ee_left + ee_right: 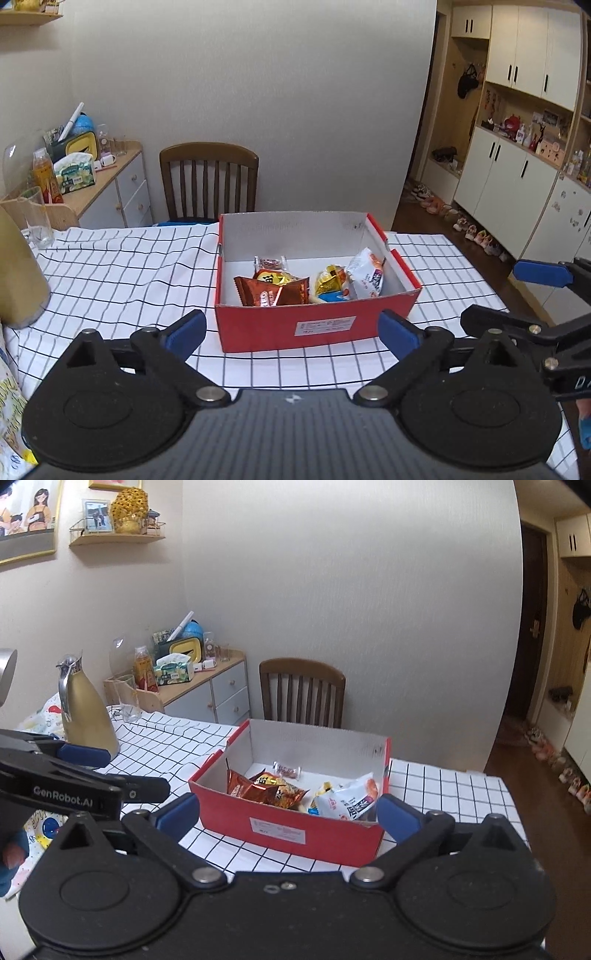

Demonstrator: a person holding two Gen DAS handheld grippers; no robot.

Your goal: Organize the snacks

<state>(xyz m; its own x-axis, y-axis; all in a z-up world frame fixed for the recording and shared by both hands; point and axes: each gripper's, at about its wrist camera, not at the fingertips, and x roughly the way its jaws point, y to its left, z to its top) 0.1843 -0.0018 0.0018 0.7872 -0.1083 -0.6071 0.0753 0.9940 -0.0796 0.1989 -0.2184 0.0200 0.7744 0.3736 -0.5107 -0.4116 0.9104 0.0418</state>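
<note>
A red cardboard box (317,328) sits open on the table (110,266), which is covered by a white cloth with a black grid. Everything below is placed relative to that box.

Inside the box lie the snacks: a copper-brown packet (271,291) leans against the near wall toward the left, a yellow-orange packet (273,276) sits just behind it, and a small clear-wrapped sweet (270,263) lies further back on the white floor of the box. Toward the right are a gold and blue packet (330,283) and, touching it, a white bag (365,275) leaning on the right wall.

The left hand-held gripper (293,330) is in front of the box's near wall, its blue-padded fingers spread wide, one near each front corner, with nothing gripped between them. The right hand-held gripper (288,812) is likewise released and empty, its fingers spread in front of the near wall; in the left wrist view it shows beyond the box's right front corner (517,295).

Left of the box stand a gold thermos jug (86,709) and, behind it, a clear glass (127,698). A wooden chair (208,181) stands behind the box against the wall, and a low cabinet (207,686) with bottles and a tissue pack is further off to the left.
</note>
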